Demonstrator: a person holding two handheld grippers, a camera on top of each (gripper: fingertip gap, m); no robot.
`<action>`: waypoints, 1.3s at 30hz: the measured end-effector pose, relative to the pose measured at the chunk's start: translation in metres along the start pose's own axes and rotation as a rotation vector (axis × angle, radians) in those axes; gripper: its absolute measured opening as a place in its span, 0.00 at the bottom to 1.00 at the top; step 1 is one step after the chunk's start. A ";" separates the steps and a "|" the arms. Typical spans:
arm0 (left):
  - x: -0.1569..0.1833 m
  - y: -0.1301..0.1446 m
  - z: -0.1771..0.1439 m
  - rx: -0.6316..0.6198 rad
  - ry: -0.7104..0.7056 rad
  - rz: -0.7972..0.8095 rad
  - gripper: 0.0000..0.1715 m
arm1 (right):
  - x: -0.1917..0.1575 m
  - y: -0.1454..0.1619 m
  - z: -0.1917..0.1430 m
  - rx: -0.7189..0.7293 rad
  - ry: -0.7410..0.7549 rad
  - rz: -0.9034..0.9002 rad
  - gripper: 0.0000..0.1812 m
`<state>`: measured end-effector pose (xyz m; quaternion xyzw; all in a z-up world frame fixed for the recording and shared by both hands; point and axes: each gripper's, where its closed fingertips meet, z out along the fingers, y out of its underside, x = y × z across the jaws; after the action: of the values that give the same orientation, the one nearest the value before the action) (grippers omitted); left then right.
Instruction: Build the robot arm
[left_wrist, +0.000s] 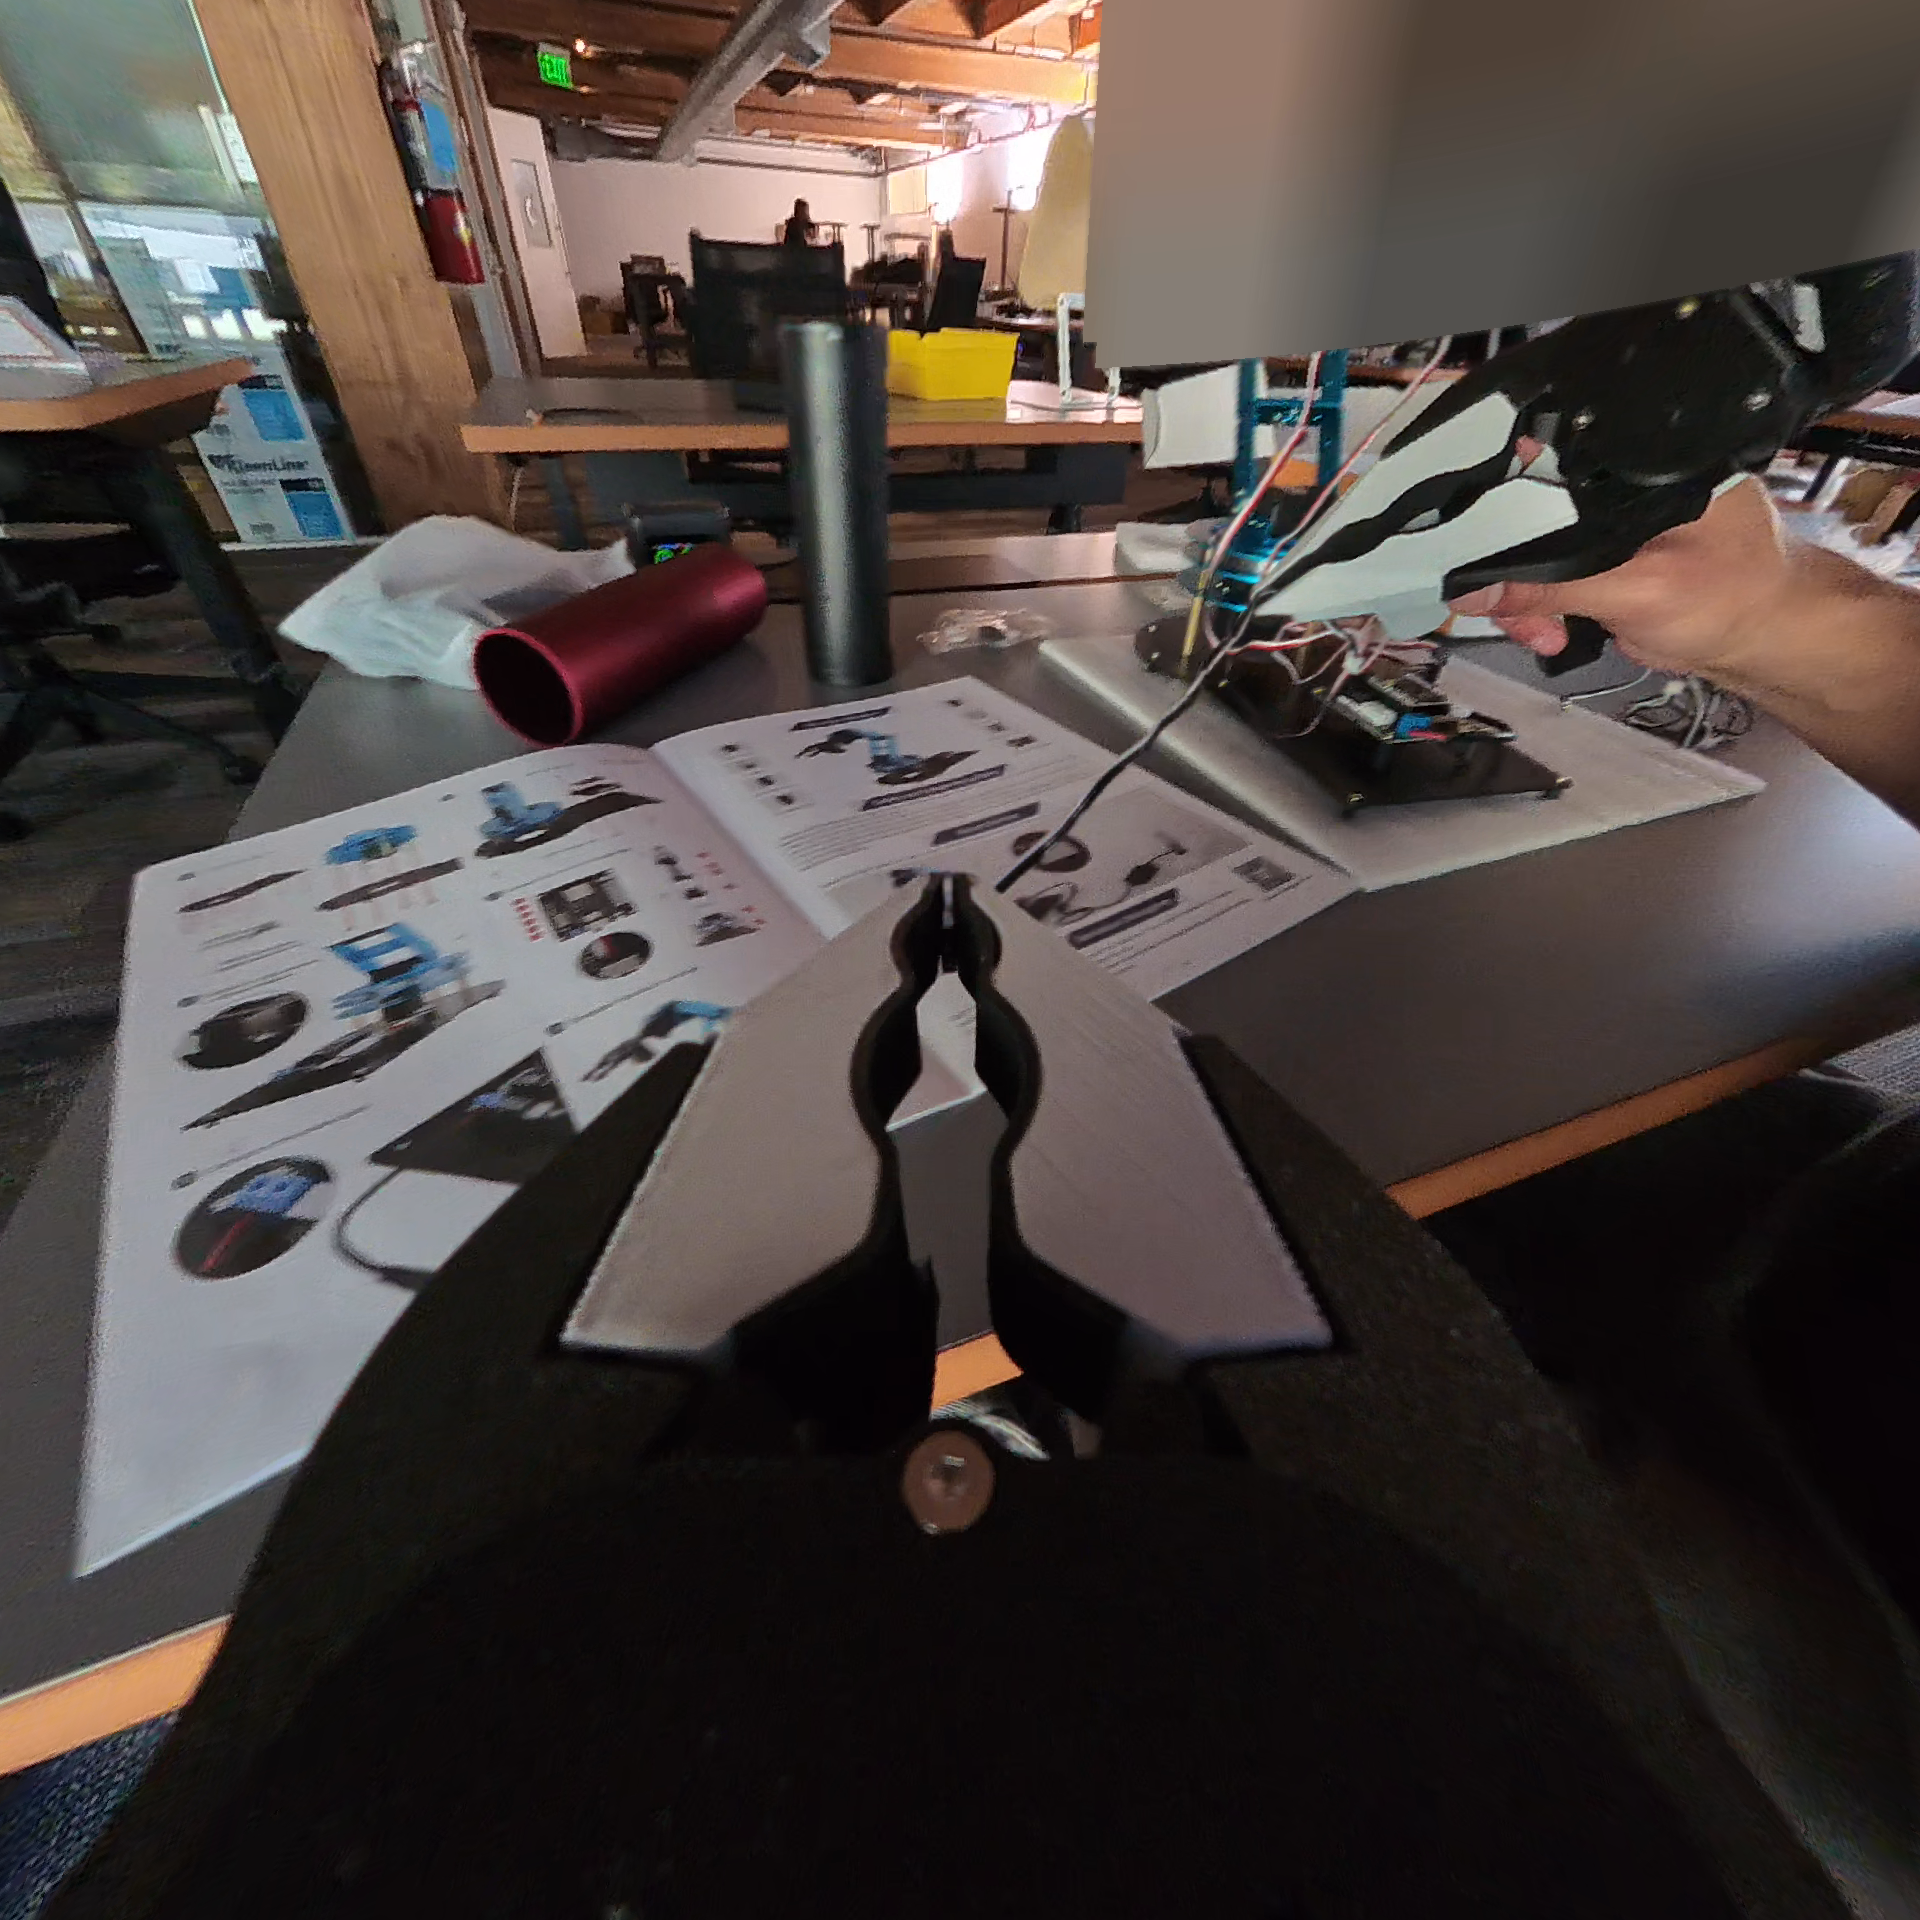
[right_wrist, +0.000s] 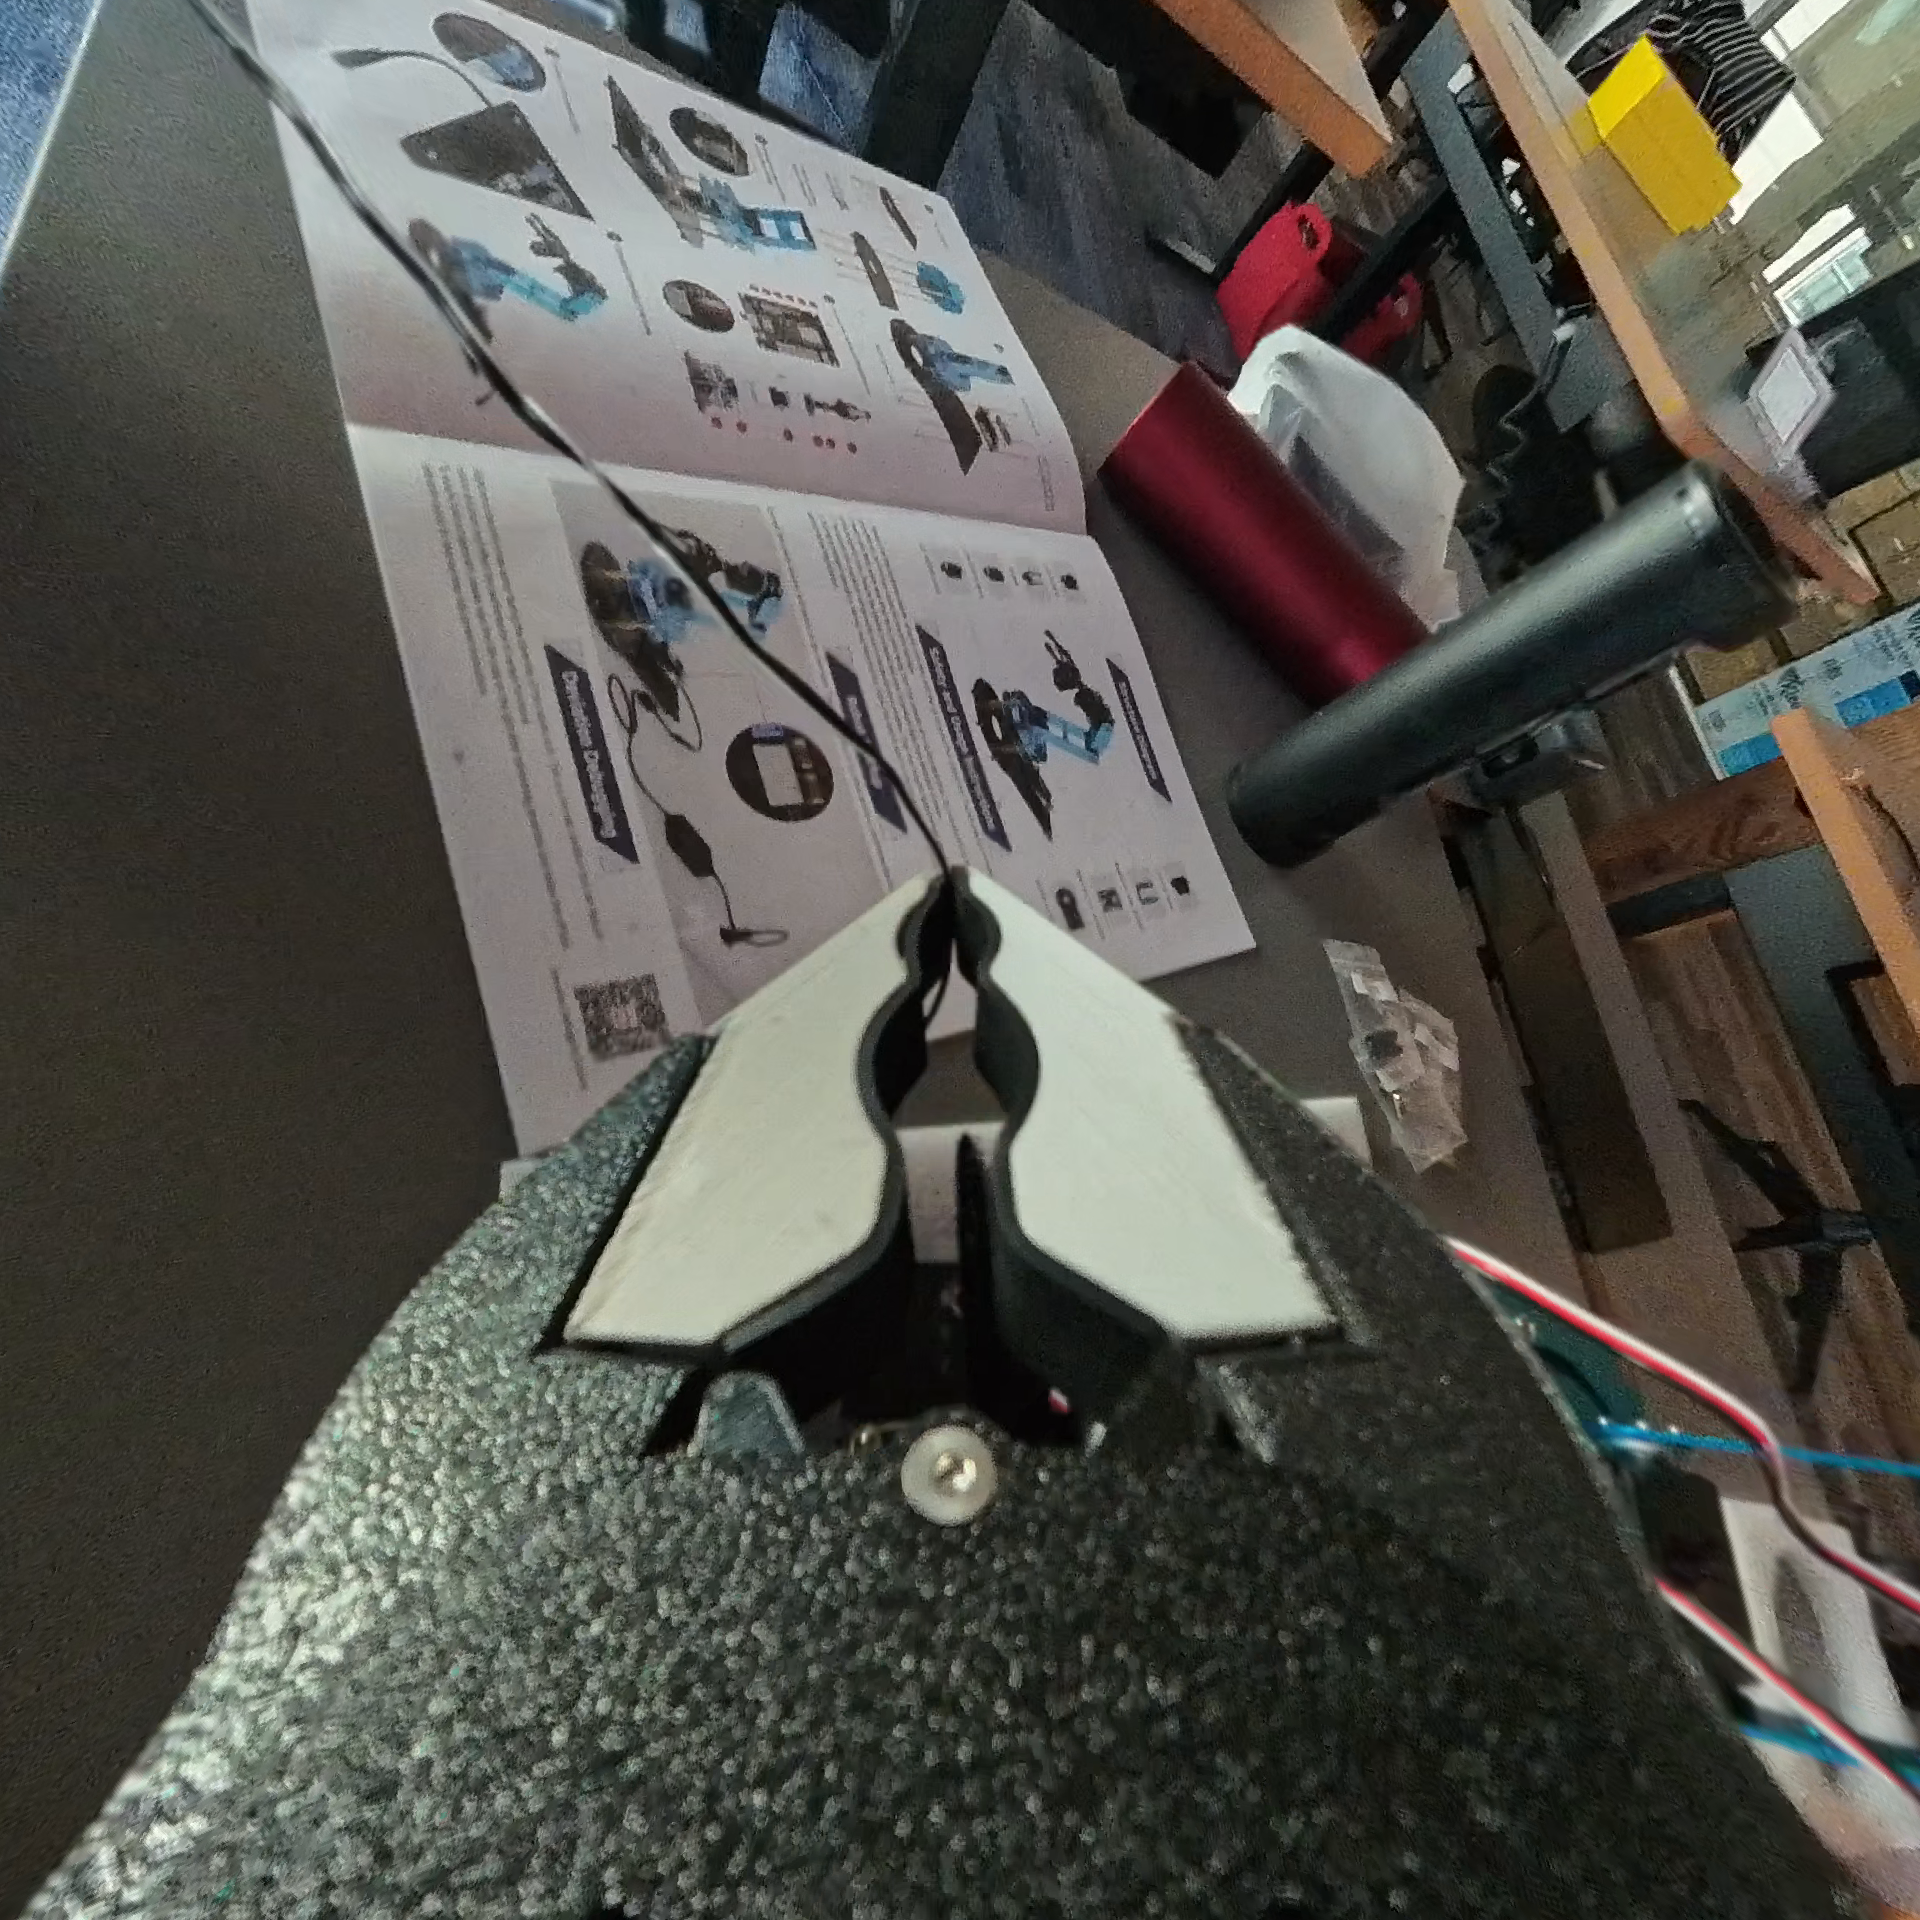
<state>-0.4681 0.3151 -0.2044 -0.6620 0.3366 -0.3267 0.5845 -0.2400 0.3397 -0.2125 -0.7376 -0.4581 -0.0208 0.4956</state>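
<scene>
My left gripper (left_wrist: 945, 896) is shut above an open instruction booklet (left_wrist: 468, 987) on a dark table (left_wrist: 1558, 935). A thin black wire (left_wrist: 1101, 779) runs taut from its tips up to my right gripper (left_wrist: 1273, 608), which a hand (left_wrist: 1662, 613) holds over a small blue robot-arm kit (left_wrist: 1382, 727) with loose red and white leads. In the right wrist view my right gripper (right_wrist: 951, 888) is shut on the same black wire (right_wrist: 623, 499), which stretches over the booklet (right_wrist: 727, 540) and leaves the frame at the top left.
A red tube (left_wrist: 613, 655) lies behind the booklet beside an upright black tube (left_wrist: 836, 499). A white plastic bag (left_wrist: 436, 592) and a clear packet of small parts (left_wrist: 982, 629) lie nearby. The kit sits on a white mat (left_wrist: 1507, 831). A yellow bin (left_wrist: 951, 364) is on a farther desk. There is about 25 centimeters between the tips of the two grippers.
</scene>
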 end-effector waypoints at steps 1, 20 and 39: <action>-0.011 0.002 -0.001 -0.010 0.001 -0.009 0.00 | 0.000 -0.004 0.008 -0.006 0.009 0.001 0.00; -0.061 0.051 0.059 -0.288 0.170 -0.335 0.00 | 0.067 -0.009 0.054 -0.172 0.449 -0.087 0.00; -0.085 0.045 0.030 -0.191 0.139 -0.220 0.00 | 0.049 -0.012 0.090 -0.150 0.350 -0.091 0.00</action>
<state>-0.4934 0.3979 -0.2555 -0.7234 0.3311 -0.4002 0.4548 -0.2581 0.4405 -0.2263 -0.7360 -0.3952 -0.2052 0.5099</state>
